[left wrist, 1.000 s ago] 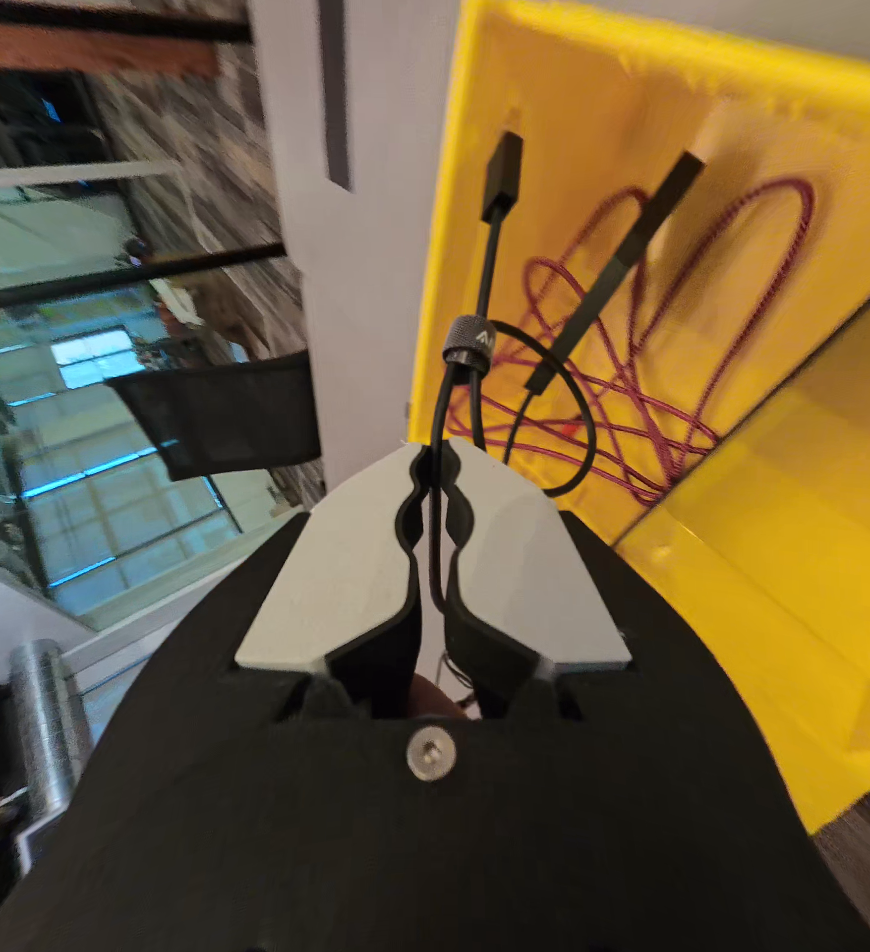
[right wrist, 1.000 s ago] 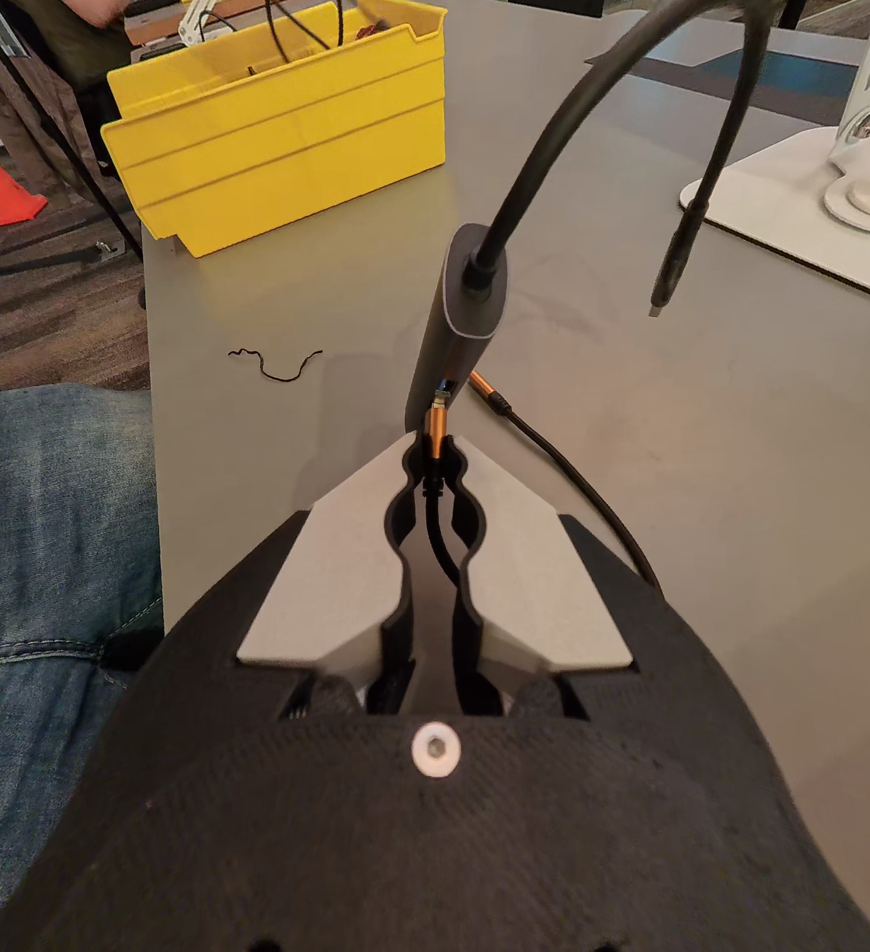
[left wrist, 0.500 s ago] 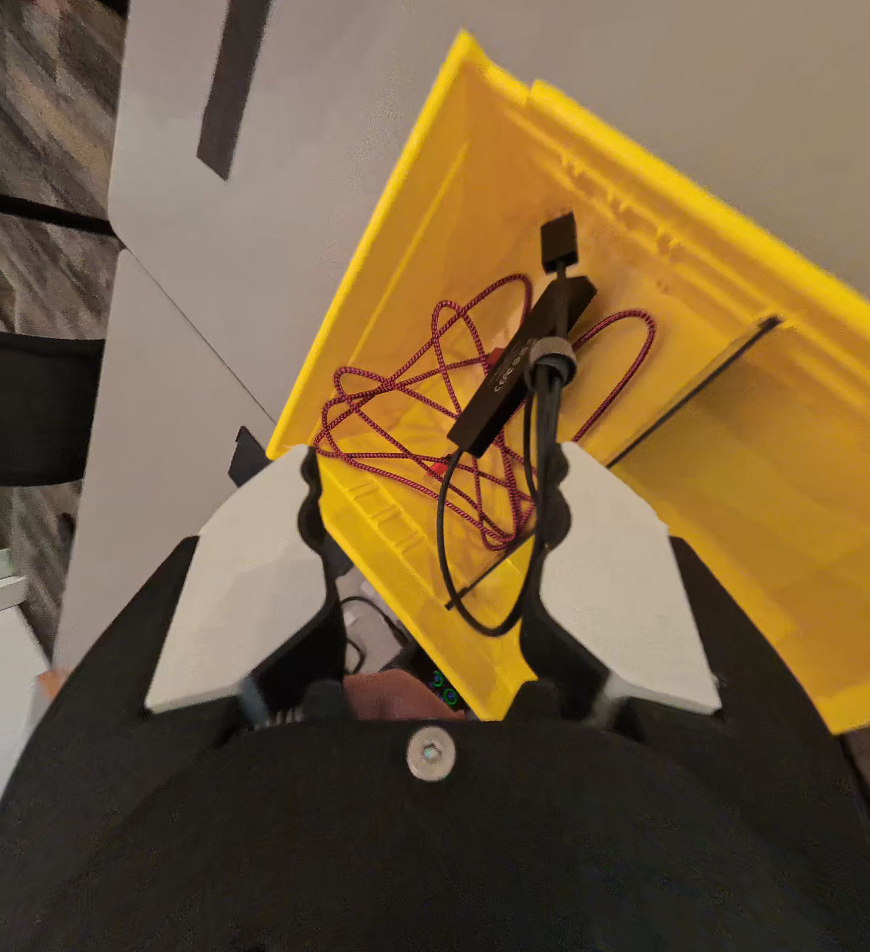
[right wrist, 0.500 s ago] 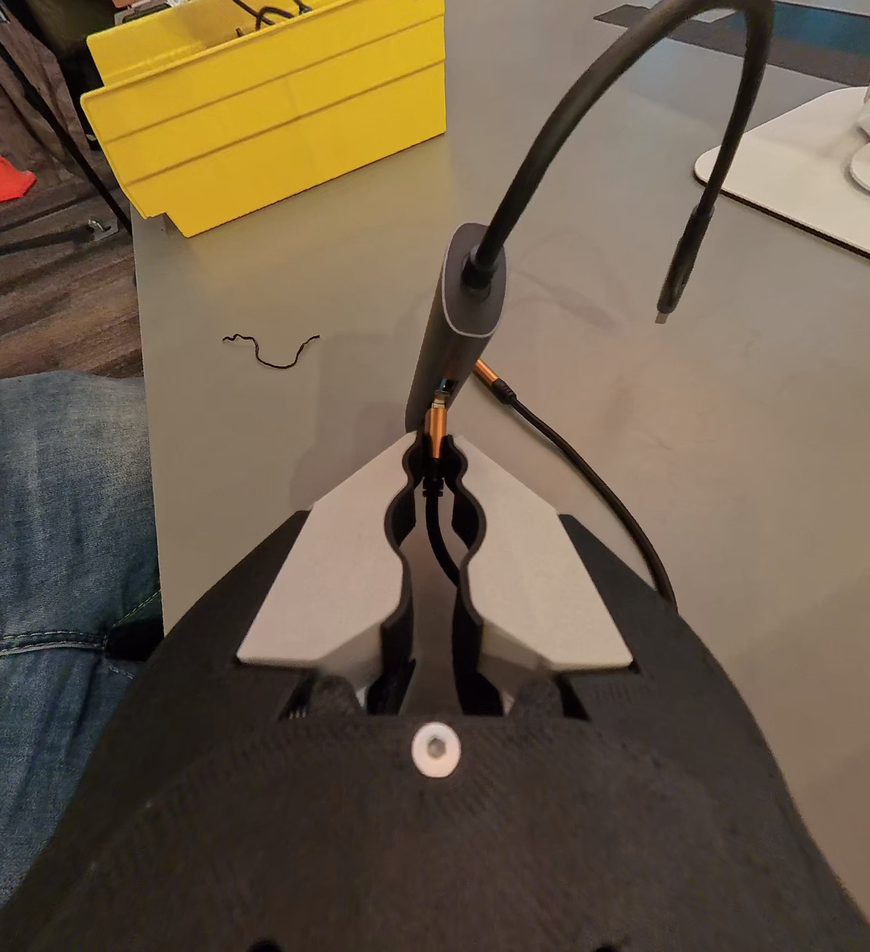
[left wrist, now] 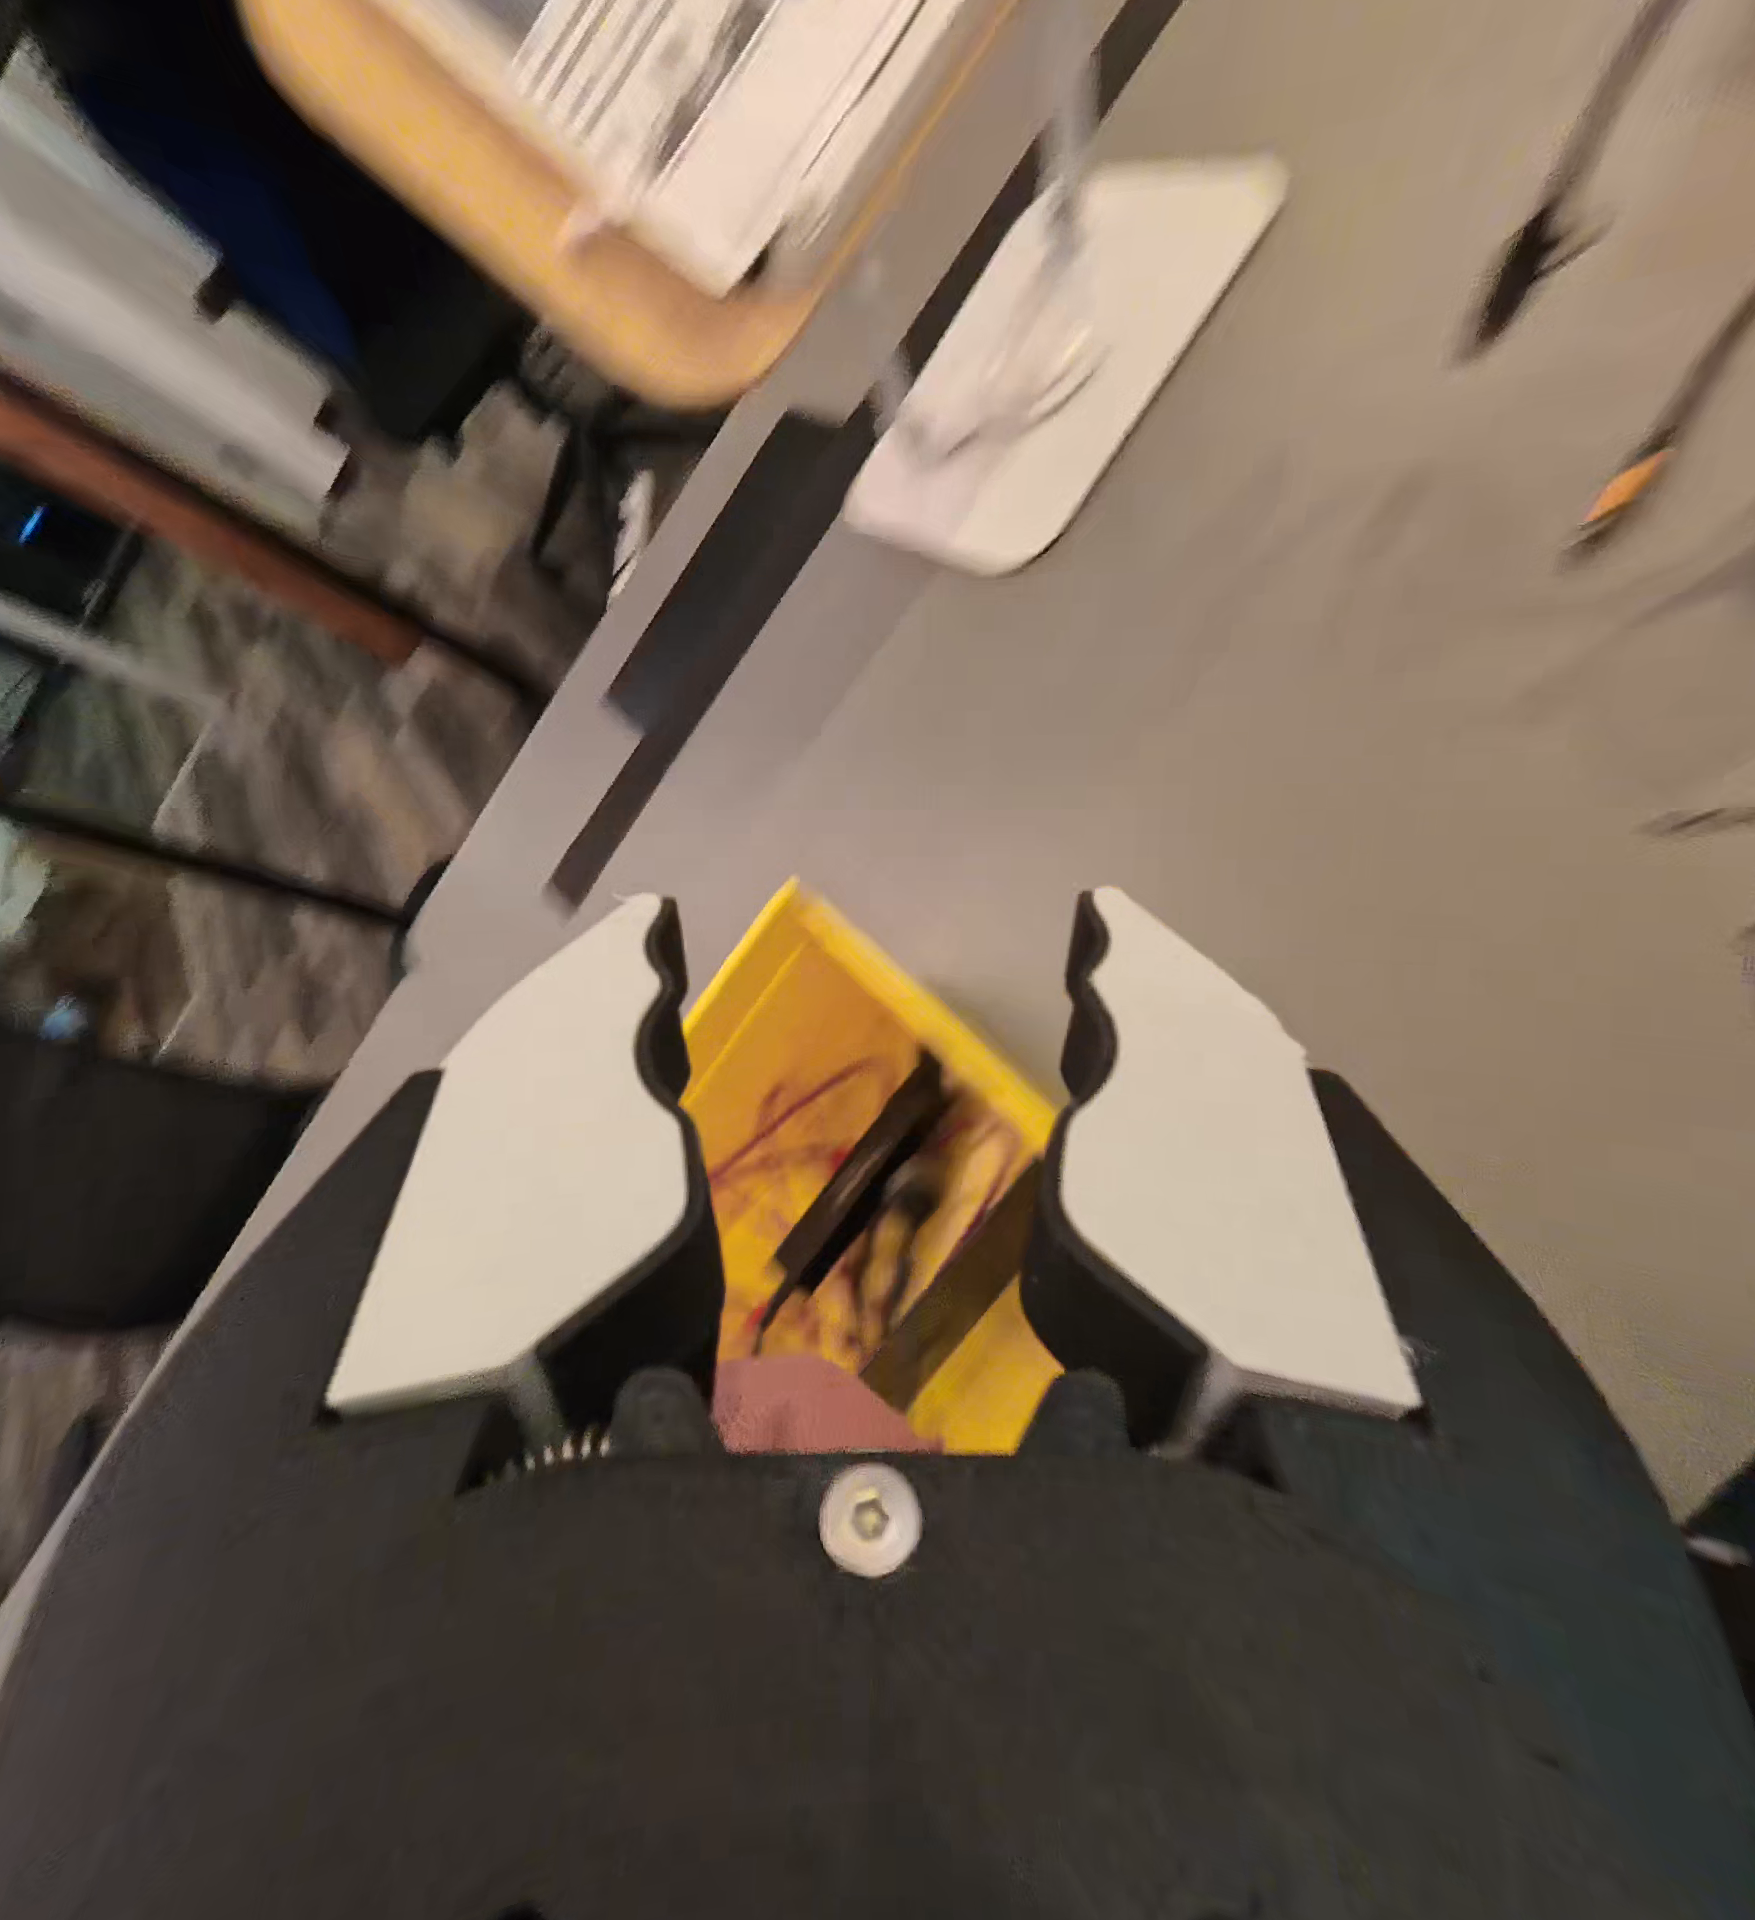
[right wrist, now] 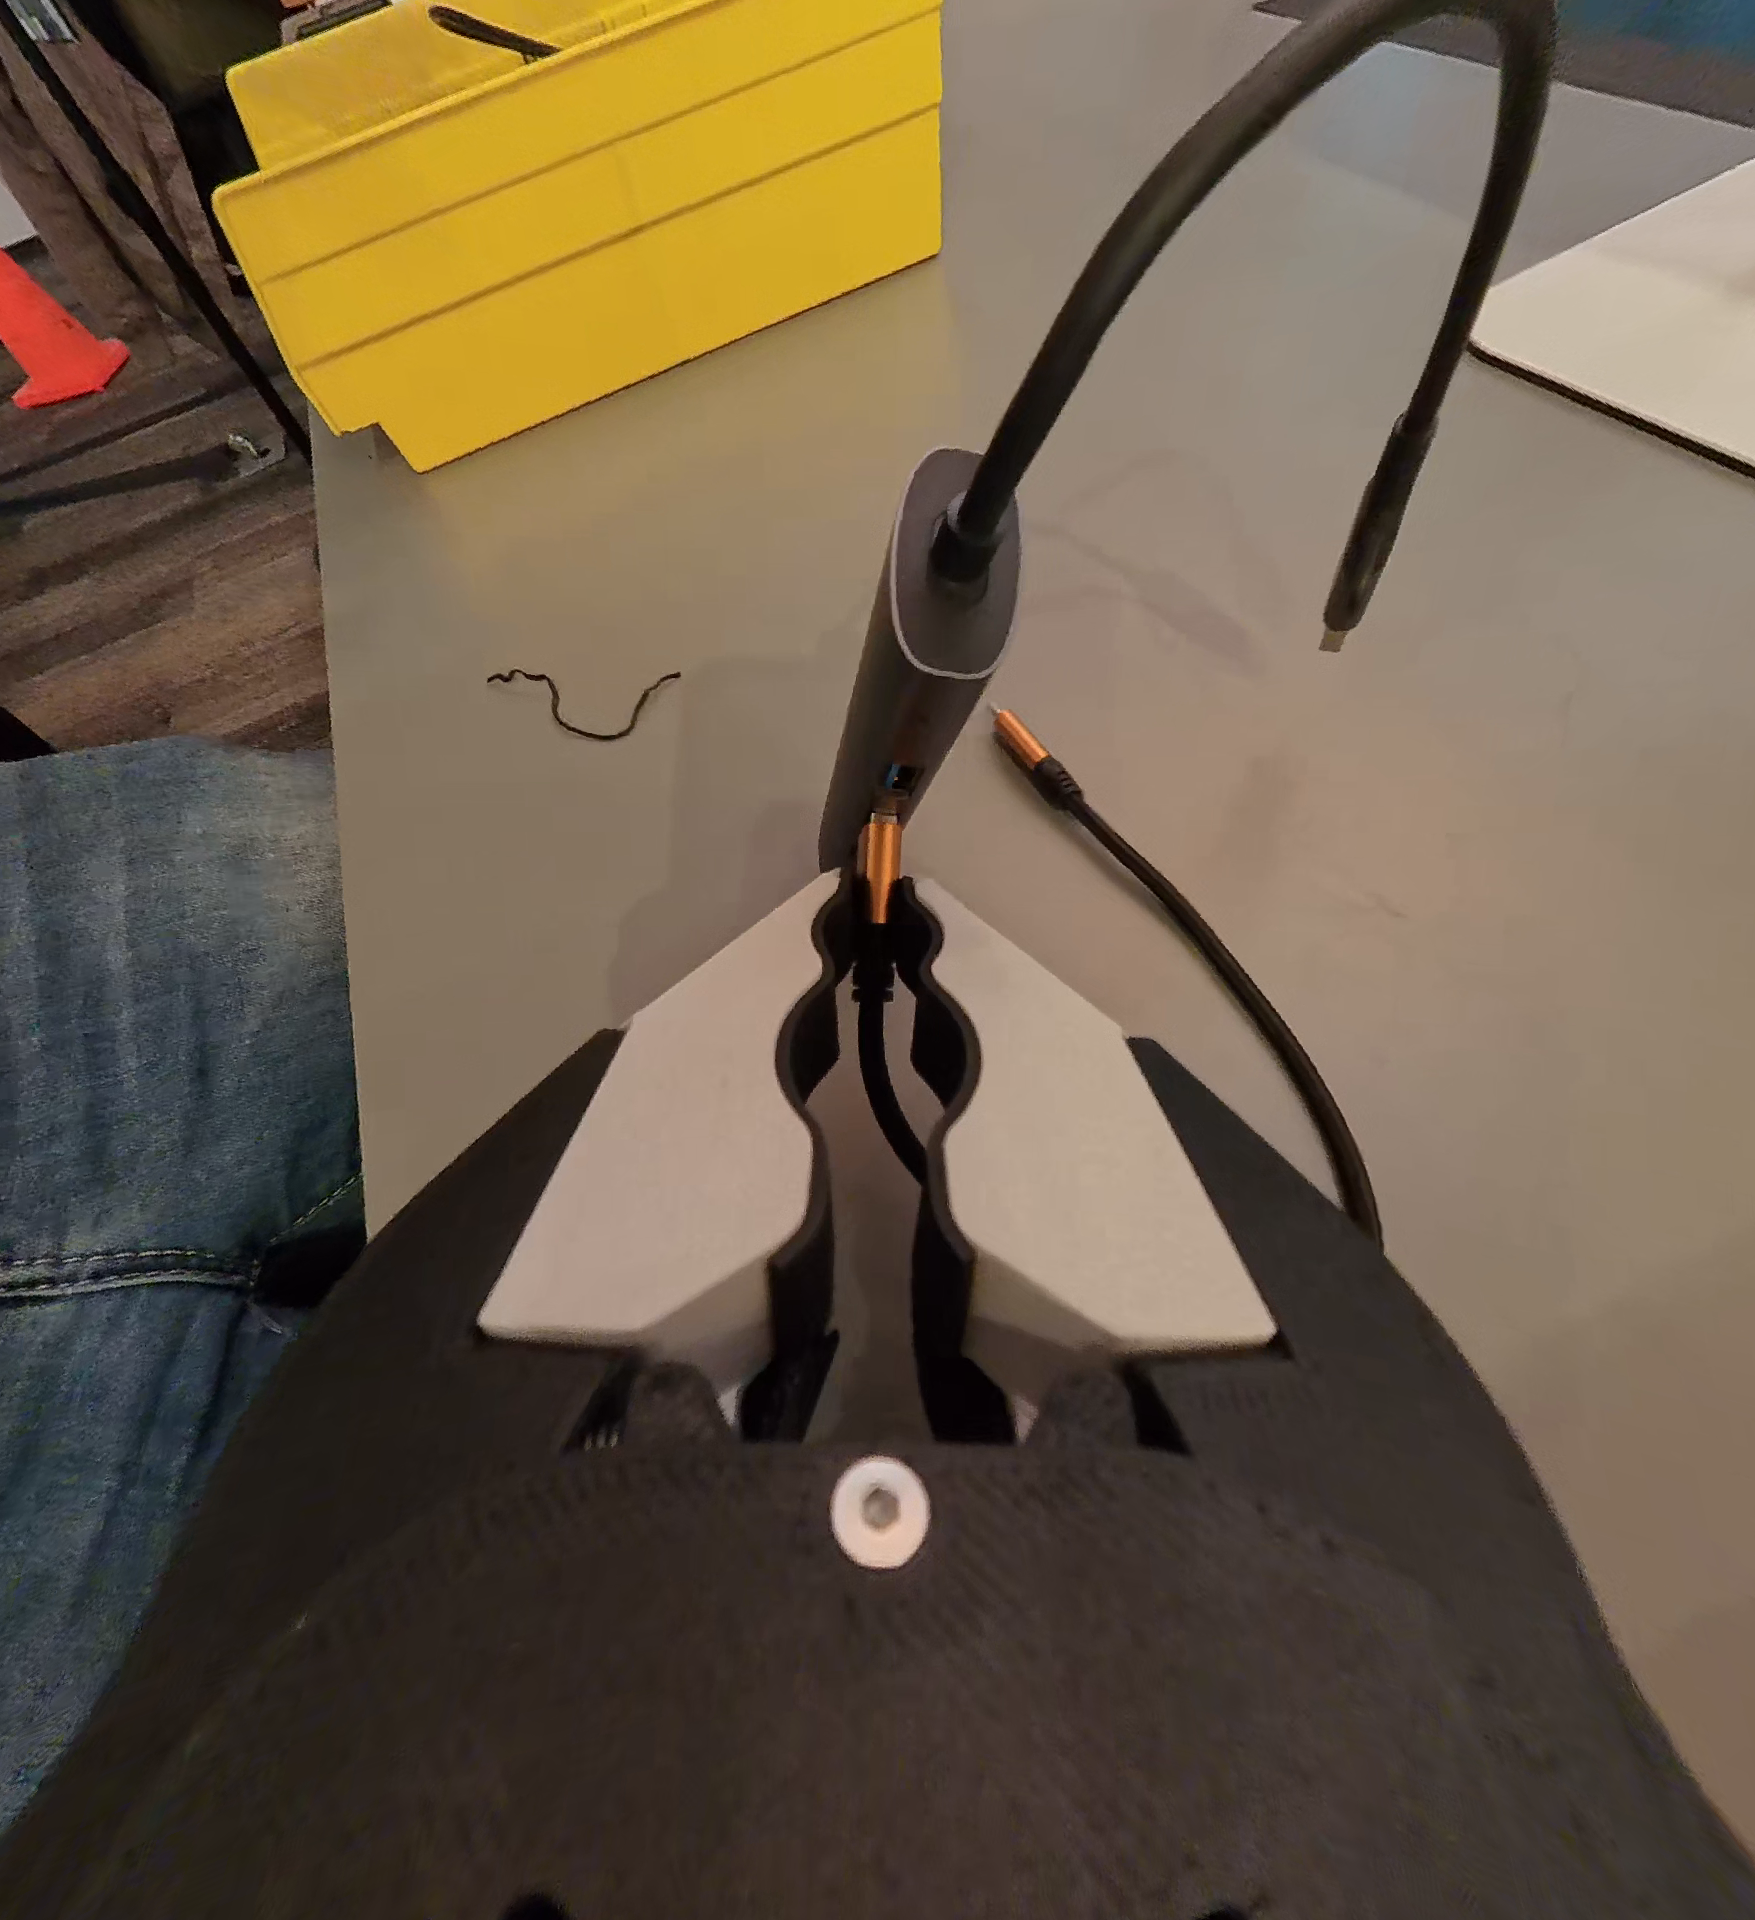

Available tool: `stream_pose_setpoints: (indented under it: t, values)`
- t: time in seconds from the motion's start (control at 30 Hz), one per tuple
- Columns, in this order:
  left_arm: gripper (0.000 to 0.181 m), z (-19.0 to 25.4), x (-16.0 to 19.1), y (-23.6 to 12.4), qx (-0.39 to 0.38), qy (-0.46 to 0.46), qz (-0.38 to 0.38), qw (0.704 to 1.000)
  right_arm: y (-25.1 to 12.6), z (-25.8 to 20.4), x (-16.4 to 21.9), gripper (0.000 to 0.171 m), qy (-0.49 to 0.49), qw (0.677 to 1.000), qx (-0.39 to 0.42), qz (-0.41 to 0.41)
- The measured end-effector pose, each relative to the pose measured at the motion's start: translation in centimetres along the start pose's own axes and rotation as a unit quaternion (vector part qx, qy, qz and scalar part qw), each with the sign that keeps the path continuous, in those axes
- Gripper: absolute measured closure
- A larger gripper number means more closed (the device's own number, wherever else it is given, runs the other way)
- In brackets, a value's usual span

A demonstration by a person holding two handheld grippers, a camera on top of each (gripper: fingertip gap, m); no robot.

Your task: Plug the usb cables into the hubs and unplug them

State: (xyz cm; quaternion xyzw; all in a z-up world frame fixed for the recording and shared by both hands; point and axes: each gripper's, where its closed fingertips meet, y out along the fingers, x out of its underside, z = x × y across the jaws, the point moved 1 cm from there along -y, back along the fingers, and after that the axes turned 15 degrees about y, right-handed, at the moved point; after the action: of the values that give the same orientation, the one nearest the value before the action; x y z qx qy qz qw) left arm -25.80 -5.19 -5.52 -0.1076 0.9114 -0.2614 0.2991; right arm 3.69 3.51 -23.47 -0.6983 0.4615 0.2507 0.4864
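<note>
Right wrist view: right hand-held gripper (right wrist: 878,894) clenched on orange metal USB plug (right wrist: 879,868), seated in upright dark grey hub (right wrist: 920,665) just ahead.
Left wrist view: left hand-held gripper (left wrist: 878,935) released, empty; yellow plastic bin (left wrist: 852,1174) beneath, on grey tabletop (left wrist: 1268,779).

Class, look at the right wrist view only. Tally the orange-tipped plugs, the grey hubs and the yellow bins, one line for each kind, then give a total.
Orange-tipped plugs: 2, one gripped, one lying loose
Grey hub: 1
Yellow bin: 1
Total: 4
</note>
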Motion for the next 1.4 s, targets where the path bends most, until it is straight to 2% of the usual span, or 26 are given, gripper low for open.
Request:
stream_pose_setpoints:
  t: [0.1, 0.2, 0.37, 0.47, 0.53, 0.63, 0.73, 0.83, 0.9, 0.97, 1.07, 1.13, 1.3, 1.33, 1.4]
  values:
    - [0.111, 6.8, -7.6, 2.7, 0.092, 0.013, 0.079, 0.993, 0.3, -0.8, -0.2, 0.167, -0.009, 1.000, -0.015, -0.009]
    - [0.104, 13.1, -12.7, 5.6, 0.176, 0.013, 0.128, 0.976, 0.5, -1.9, -0.5, 0.167, -0.024, 0.999, -0.033, -0.017]
    - [0.116, 20.5, -16.4, 10.1, 0.286, -0.004, 0.161, 0.945, 0.5, -3.9, -0.7, 0.167, -0.046, 0.995, -0.077, -0.041]
    - [0.138, 23.8, -16.6, 11.4, 0.358, -0.029, 0.163, 0.919, 0.5, -4.4, -0.9, 0.167, -0.058, 0.993, -0.087, -0.051]
    - [0.160, 23.9, -16.7, 11.8, 0.365, -0.058, 0.173, 0.913, 0.3, -4.1, -1.0, 0.167, -0.066, 0.993, -0.082, -0.056]
    - [0.161, 23.5, -17.1, 11.7, 0.390, -0.127, 0.191, 0.892, 0.1, -3.9, -1.6, 0.164, -0.072, 0.993, -0.080, -0.044]
    - [0.163, 22.7, -17.2, 11.8, 0.404, -0.186, 0.188, 0.876, 0.0, -3.3, -2.8, 0.150, -0.108, 0.994, -0.031, -0.013]
    - [0.163, 22.3, -17.8, 11.0, 0.452, -0.270, 0.194, 0.828, -0.8, -4.1, -4.2, 0.139, -0.199, 0.979, 0.009, 0.040]
    - [0.163, 22.2, -18.0, 10.6, 0.479, -0.306, 0.194, 0.800, -1.0, -4.3, -4.2, 0.139, -0.290, 0.955, 0.056, 0.036]
    - [0.163, 21.6, -18.7, 9.8, 0.512, -0.350, 0.213, 0.755, -1.0, -4.9, -3.8, 0.141, -0.348, 0.935, 0.068, 0.029]
    - [0.164, 21.8, -18.8, 9.1, 0.543, -0.358, 0.218, 0.728, -1.5, -5.9, -4.4, 0.158, -0.342, 0.937, 0.041, 0.063]
    - [0.163, 21.6, -19.0, 8.5, 0.563, -0.378, 0.225, 0.700, -1.8, -6.5, -4.7, 0.158, -0.317, 0.945, 0.004, 0.079]
    - [0.161, 21.3, -19.1, 8.3, 0.562, -0.379, 0.239, 0.695, -2.0, -6.6, -5.1, 0.159, -0.259, 0.959, -0.055, 0.098]
    - [0.157, 20.8, -19.2, 8.4, 0.544, -0.375, 0.249, 0.708, -2.2, -6.6, -5.3, 0.158, -0.236, 0.963, -0.071, 0.106]
    - [0.130, 19.6, -19.0, 8.4, 0.493, -0.347, 0.272, 0.750, -2.6, -6.4, -5.9, 0.158, -0.181, 0.971, -0.106, 0.119]
